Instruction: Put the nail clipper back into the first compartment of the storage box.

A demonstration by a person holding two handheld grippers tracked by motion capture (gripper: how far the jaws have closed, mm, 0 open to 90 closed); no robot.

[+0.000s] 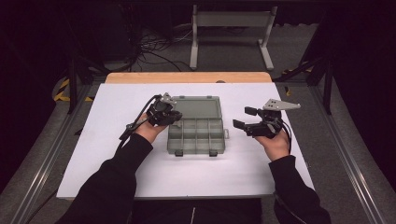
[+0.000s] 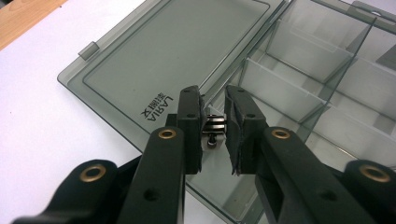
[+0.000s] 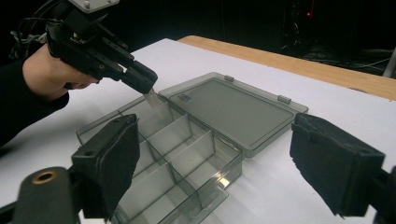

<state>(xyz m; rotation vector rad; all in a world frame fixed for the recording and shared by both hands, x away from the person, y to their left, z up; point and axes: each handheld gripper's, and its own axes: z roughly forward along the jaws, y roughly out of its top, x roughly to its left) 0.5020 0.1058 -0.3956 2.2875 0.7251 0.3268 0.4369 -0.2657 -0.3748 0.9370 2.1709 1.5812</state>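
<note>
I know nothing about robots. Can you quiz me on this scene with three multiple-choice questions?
1. Where is the box's lid?
A. Flat on the table, beyond the box
B. Shut on the box
C. On the floor

2. What colour is the box?
A. Red
B. Smoky see-through grey
C. Yellow

3. The right gripper's fingers are:
A. Wide apart, empty
B. Clamped on the lid
C. Pressed together

Answers: A, the lid lies swung open; B, the compartments show through its walls; A, nothing sits between the fingers.

Glossy smoky transparent plastic box [image 1: 196, 130], matt white table [image 1: 116, 172], wooden edge [image 1: 187, 77]
</note>
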